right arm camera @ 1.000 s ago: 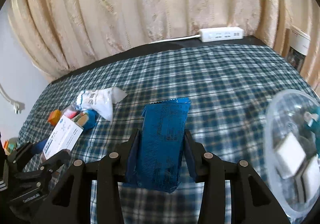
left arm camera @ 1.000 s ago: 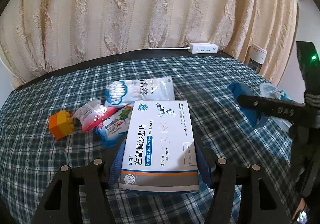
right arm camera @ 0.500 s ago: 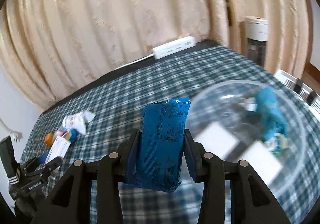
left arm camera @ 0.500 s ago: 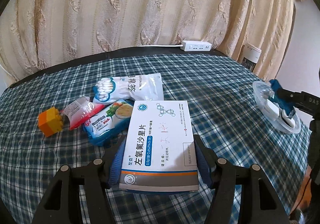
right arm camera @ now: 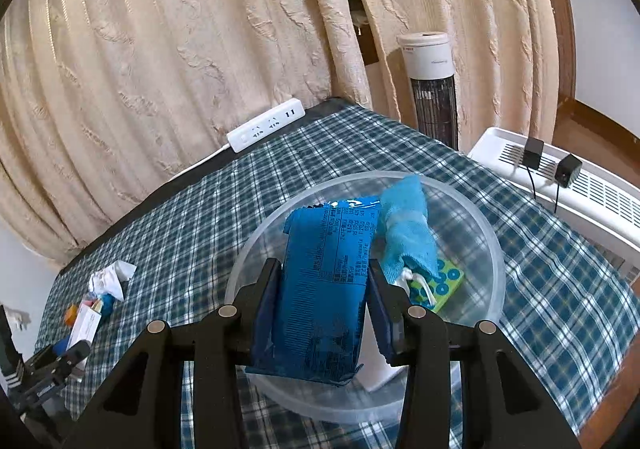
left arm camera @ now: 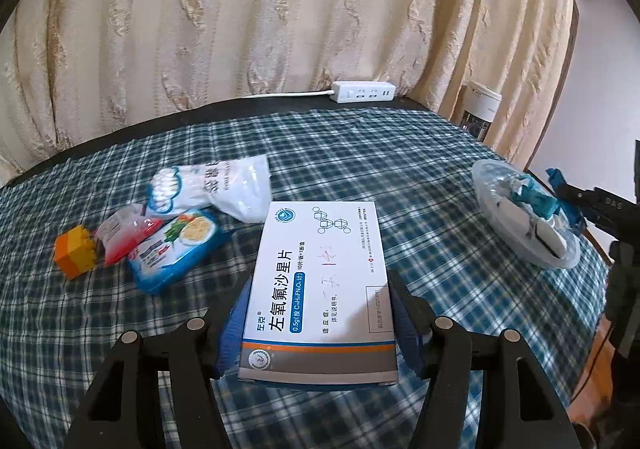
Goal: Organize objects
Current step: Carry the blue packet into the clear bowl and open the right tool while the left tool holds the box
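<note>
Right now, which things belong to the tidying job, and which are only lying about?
Job: blue packet in right gripper, bowl, medicine box in left gripper, swab bag, noodle pack, red sachet, orange block.
Lying about: power strip, fan, curtain.

Home rm: beige curtains (right arm camera: 200, 49), plaid tablecloth (left arm camera: 400, 185), tower fan (right arm camera: 430, 89), power strip (right arm camera: 266, 125).

Tabletop (left arm camera: 400, 177) layout: a loose group at left, bowl (right arm camera: 494, 245) at right.
Left group: toy block (left arm camera: 75, 257) outermost, sachet (left arm camera: 124, 233) just beside it, noodle packet (left arm camera: 176, 249) next, cotton-swab bag (left arm camera: 208, 187) behind these. Medicine box (left arm camera: 320, 289) sits between the left tool's (left arm camera: 320, 323) fingers, nearer than the group. Bowl holds a cloth (right arm camera: 408, 227) and card (right arm camera: 446, 283); a wrapped pack (right arm camera: 324, 289) in the right tool (right arm camera: 322, 313) is above it. Power strip (left arm camera: 363, 91) at far edge.
</note>
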